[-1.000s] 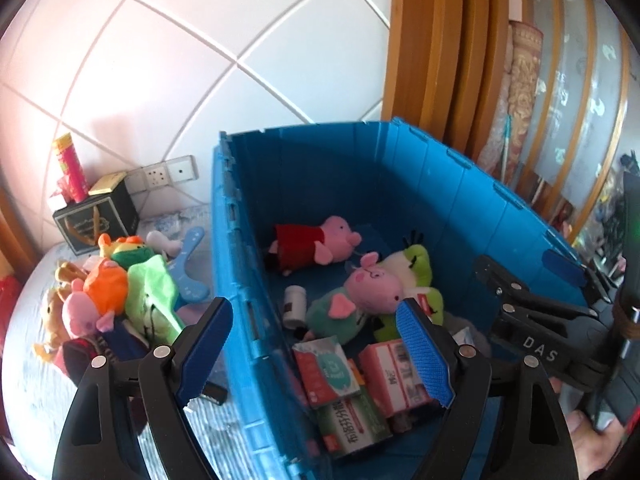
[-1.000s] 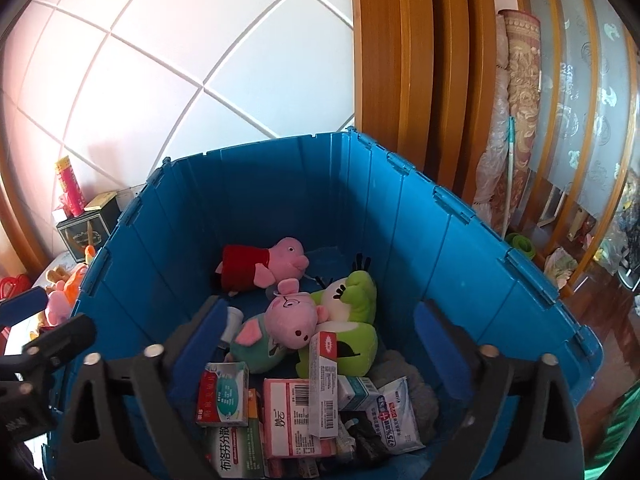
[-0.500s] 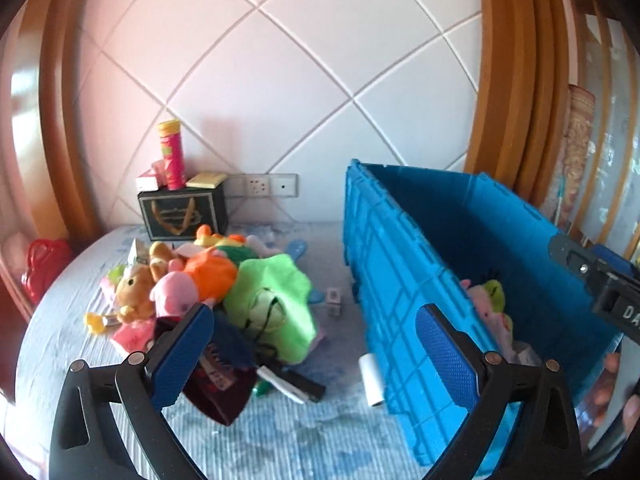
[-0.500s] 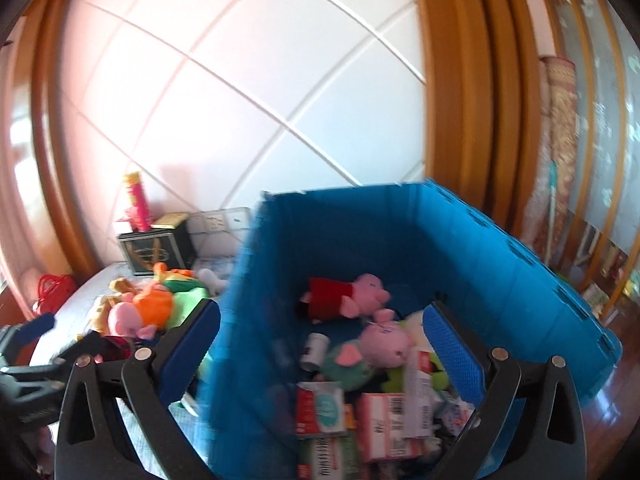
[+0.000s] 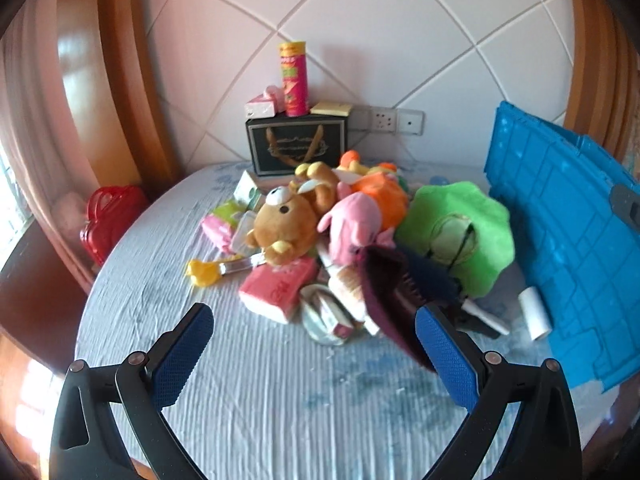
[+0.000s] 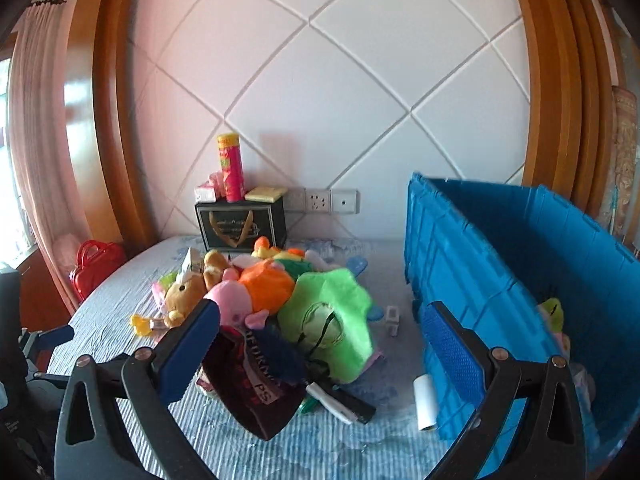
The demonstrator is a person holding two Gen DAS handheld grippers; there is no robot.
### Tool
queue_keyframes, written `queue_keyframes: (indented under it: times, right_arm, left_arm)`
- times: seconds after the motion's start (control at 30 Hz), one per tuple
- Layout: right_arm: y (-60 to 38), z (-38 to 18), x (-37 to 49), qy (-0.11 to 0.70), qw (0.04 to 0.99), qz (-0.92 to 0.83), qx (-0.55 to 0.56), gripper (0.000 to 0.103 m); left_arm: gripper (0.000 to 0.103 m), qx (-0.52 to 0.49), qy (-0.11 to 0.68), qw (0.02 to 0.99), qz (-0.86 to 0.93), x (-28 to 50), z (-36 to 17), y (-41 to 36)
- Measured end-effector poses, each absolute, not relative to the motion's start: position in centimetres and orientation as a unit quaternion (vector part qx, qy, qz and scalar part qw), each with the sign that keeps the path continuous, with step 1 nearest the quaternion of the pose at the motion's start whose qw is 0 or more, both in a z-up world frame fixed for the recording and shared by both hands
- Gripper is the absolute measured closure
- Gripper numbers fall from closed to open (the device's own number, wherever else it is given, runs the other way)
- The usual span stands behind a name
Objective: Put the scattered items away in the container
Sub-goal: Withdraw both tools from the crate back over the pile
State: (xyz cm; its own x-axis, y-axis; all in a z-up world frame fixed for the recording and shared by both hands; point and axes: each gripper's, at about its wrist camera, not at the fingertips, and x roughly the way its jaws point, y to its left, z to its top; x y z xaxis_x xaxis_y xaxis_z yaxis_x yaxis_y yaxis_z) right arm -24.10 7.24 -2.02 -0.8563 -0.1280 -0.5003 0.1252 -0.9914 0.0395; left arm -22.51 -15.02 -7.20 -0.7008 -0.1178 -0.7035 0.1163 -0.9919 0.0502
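Note:
A pile of scattered items lies on the striped cloth (image 5: 280, 400): a brown bear plush (image 5: 286, 220), a pink plush (image 5: 352, 220), an orange plush (image 5: 380, 196), a green plush (image 5: 456, 232), a pink tissue pack (image 5: 276, 288) and a dark maroon cloth (image 5: 392, 308). To their right stands the blue crate (image 5: 560, 240). My left gripper (image 5: 316, 356) hangs open and empty just short of the pile. My right gripper (image 6: 320, 352) is open and empty above the green plush (image 6: 332, 320) and dark cloth (image 6: 256, 392), with the crate (image 6: 500, 260) on its right.
A white roll (image 6: 426, 400) and a black-and-white marker (image 6: 340, 400) lie beside the crate's wall. At the back wall a black box (image 5: 296, 144) carries a pink can (image 5: 294, 80). A red bag (image 5: 108, 216) sits off the left edge. Plush toys show inside the crate (image 6: 554, 312).
Both views have swung left, from the crate's inside to the pile on the cloth. The left gripper's jaws have spread wider. Both grippers stay empty.

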Motion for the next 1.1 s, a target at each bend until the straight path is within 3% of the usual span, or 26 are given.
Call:
queue_keyframes:
  times: [0.43, 0.97, 1.1]
  right_arm:
    - [7.6, -15.7, -28.9, 0.025, 0.041, -0.898, 0.437, 0.0]
    - [6.2, -20.1, -35.6, 0.042, 0.093, -0.878, 0.468, 0.0]
    - [4.2, -18.9, -35.8, 0.031, 0.115, -0.889, 0.442, 0.0]
  left_arm:
    - [0.001, 0.489, 0.018, 0.08, -0.869, -28.1, -19.4, -18.3]
    - [0.004, 0.535, 0.01, 0.075, -0.842, -37.3, -26.7, -16.9]
    - [0.011, 0.538, 0.022, 0.035, -0.842, -37.7, -27.1, -17.4]
